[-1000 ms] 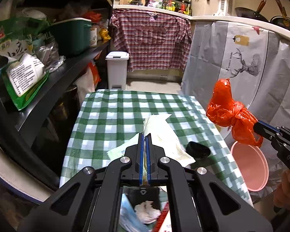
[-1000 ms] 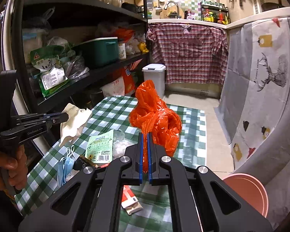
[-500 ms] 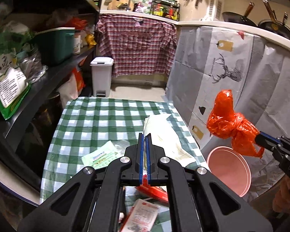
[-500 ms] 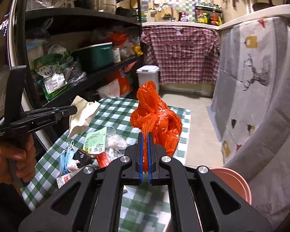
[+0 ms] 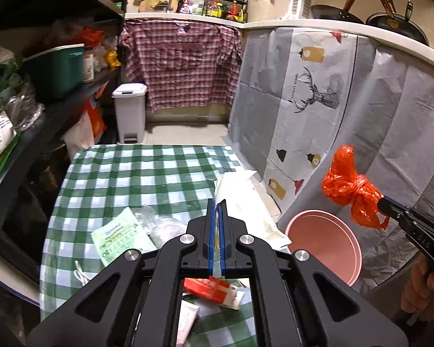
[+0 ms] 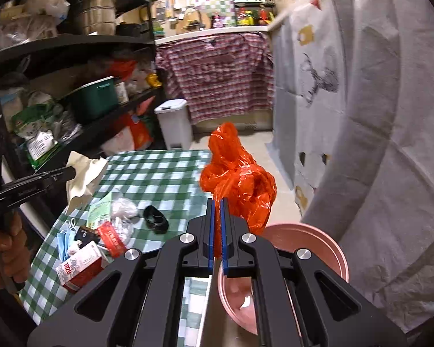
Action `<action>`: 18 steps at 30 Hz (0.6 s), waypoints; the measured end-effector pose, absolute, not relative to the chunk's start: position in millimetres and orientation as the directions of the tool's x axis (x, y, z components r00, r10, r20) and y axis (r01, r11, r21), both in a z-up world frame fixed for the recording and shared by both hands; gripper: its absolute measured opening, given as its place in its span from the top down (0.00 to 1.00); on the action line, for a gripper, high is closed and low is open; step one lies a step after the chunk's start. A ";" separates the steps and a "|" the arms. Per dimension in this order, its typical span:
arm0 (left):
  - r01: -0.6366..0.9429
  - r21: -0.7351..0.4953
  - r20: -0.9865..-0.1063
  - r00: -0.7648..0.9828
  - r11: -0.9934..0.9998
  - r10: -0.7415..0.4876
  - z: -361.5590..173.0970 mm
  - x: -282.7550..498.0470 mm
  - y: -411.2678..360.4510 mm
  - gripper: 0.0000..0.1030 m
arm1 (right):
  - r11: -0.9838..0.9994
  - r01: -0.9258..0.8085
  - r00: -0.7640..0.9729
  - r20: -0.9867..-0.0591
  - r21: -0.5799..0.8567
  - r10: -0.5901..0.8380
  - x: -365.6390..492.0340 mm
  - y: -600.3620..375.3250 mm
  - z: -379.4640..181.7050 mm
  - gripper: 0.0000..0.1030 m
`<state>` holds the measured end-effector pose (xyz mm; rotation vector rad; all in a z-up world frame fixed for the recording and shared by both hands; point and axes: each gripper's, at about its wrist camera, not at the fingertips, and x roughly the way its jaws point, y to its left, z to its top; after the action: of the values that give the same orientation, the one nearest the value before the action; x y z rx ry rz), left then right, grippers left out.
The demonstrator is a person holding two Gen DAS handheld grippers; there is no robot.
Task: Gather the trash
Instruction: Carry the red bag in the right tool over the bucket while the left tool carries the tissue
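Note:
My left gripper (image 5: pixel 216 202) is shut on a crumpled white paper wrapper (image 5: pixel 243 199), held above the green checked table (image 5: pixel 124 173); it also shows in the right wrist view (image 6: pixel 84 173). My right gripper (image 6: pixel 216 201) is shut on an orange plastic bag (image 6: pixel 237 179), held in the air over the pink bin (image 6: pixel 312 240) beside the table's right edge. The bag (image 5: pixel 350 188) and the bin (image 5: pixel 324 245) also show in the left wrist view. Trash lies on the table: a green packet (image 5: pixel 121 237), a red pack (image 5: pixel 211 287), a red-and-white carton (image 6: pixel 78 266), a blue mask (image 6: pixel 65 240), a black band (image 6: pixel 155 219).
A black shelf unit (image 5: pixel 29 92) full of goods runs along the table's left side. A white pedal bin (image 5: pixel 129 112) stands on the floor beyond the table. A grey deer-print curtain (image 5: pixel 318 115) covers the counter on the right, close behind the pink bin.
Both grippers have moved right and back. The orange bag now hangs over the pink bin instead of over the table. The left gripper still holds the white wrapper.

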<state>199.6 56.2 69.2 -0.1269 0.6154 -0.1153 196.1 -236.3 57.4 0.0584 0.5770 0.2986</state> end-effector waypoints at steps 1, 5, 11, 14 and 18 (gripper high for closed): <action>0.077 -0.153 -0.568 0.809 0.985 -0.151 68.9 200.6 51.7 0.98 | 0.958 -0.252 0.798 -0.531 0.134 0.284 195.9 -239.2 56.3 0.96; 0.101 -0.150 -0.568 0.805 0.983 -0.170 68.2 203.1 33.1 0.98 | 0.965 -0.224 0.806 -0.532 0.134 0.260 194.7 -250.7 56.0 0.96; 0.146 -0.138 -0.570 0.797 0.980 -0.199 65.5 205.6 4.9 0.98 | 0.972 -0.197 0.814 -0.532 0.125 0.233 191.0 -263.4 53.6 0.96; 0.163 -0.135 -0.576 0.790 0.977 -0.212 63.8 208.2 -8.8 0.98 | 0.975 -0.181 0.815 -0.536 0.125 0.220 191.4 -270.5 51.2 0.96; 0.185 -0.137 -0.574 0.786 0.973 -0.230 63.9 211.4 -23.7 0.98 | 0.978 -0.166 0.817 -0.538 0.128 0.209 192.2 -279.2 49.4 0.96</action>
<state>211.4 -23.7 63.9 -0.0743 0.6284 -0.2244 192.2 -279.2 49.4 0.0761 0.5818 0.1998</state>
